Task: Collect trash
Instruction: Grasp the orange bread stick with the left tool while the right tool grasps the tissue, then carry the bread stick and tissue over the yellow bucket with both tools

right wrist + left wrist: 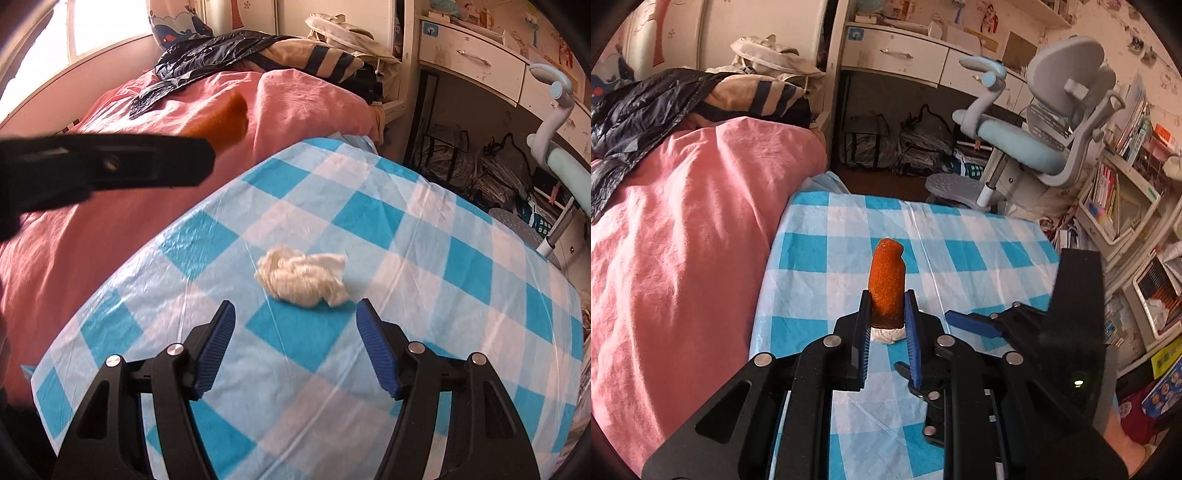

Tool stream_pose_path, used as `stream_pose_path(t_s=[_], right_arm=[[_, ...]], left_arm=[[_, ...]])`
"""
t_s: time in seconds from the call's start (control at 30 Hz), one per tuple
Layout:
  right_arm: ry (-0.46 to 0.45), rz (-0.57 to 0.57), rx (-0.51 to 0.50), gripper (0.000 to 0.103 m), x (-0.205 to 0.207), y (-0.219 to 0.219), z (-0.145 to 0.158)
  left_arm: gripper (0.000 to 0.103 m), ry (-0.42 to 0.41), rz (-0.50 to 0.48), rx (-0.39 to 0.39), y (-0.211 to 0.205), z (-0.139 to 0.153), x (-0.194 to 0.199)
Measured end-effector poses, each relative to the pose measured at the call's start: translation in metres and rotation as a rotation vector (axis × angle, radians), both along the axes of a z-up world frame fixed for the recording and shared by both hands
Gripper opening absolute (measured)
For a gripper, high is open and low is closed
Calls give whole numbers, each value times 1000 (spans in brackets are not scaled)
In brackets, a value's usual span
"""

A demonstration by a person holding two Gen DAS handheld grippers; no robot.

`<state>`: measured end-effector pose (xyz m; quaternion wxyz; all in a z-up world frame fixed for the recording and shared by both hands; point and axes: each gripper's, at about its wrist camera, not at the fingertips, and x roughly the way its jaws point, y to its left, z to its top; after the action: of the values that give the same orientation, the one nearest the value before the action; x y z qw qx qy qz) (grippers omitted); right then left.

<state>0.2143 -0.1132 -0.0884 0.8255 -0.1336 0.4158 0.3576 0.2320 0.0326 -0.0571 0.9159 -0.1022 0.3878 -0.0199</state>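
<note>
Left gripper (886,310): pinched narrow on an upright orange peel (887,280).
Right gripper (295,332): spread wide, empty, near a crumpled tissue (303,277).

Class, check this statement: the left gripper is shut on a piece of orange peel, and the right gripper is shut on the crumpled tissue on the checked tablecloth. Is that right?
Not quite. The left gripper is shut on the orange peel, but the right wrist view shows the right gripper open, its fingers apart, with the crumpled tissue lying free on the checked tablecloth ahead of them.
</note>
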Motion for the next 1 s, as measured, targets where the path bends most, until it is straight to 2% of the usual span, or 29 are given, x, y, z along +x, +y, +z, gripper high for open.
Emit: stream_pose_path(t_s=[0.13, 0.27, 0.47, 0.53, 0.63, 0.83, 1.0], right_arm=[[13, -8, 2, 66, 10, 8, -3], [24, -13, 1, 65, 17, 12, -7], [44, -4, -18, 47, 25, 21, -16], [35, 4, -17, 36, 23, 22, -16], [25, 21, -27, 27, 18, 20, -14], [16, 45, -43, 25, 0, 6, -6], [4, 29, -6, 25, -21, -26, 18]], left_arm=[[16, -28, 32, -33, 7, 8, -1], [17, -9, 50, -46, 14, 2, 1], [17, 26, 73, -50, 22, -9, 2], [17, 25, 78, -47, 24, -9, 2], [17, 23, 83, -39, 26, -8, 1], [17, 17, 77, 2, 20, -5, -4], [17, -2, 52, 50, 4, 2, -15]])
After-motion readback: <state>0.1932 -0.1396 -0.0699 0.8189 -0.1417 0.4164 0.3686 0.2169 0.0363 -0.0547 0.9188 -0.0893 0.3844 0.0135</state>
